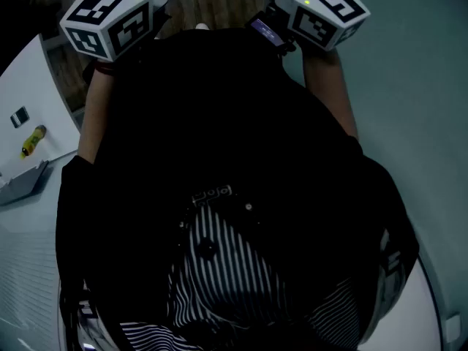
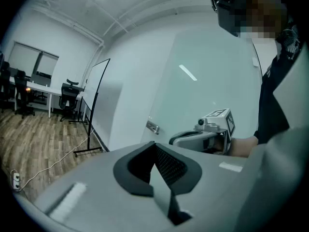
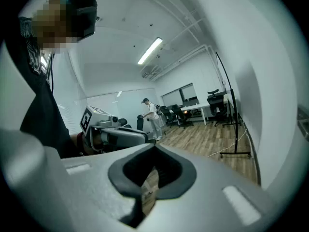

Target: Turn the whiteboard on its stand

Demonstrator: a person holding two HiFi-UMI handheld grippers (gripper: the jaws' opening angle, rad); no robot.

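Jaws pressed together and empty on both the left gripper (image 2: 154,144) and the right gripper (image 3: 154,147). The room has a wooden floor (image 2: 38,144), a white wall (image 2: 133,91) and one whiteboard (image 2: 94,93).

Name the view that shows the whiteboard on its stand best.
The left gripper view: the whiteboard shows its face, dark frame and stand foot. The right gripper view catches it at the picture's rim, steeply angled, mostly post and foot. The head view shows no stand.

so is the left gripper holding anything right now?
No, the left gripper view shows the left gripper with its jaws closed together and nothing between them.
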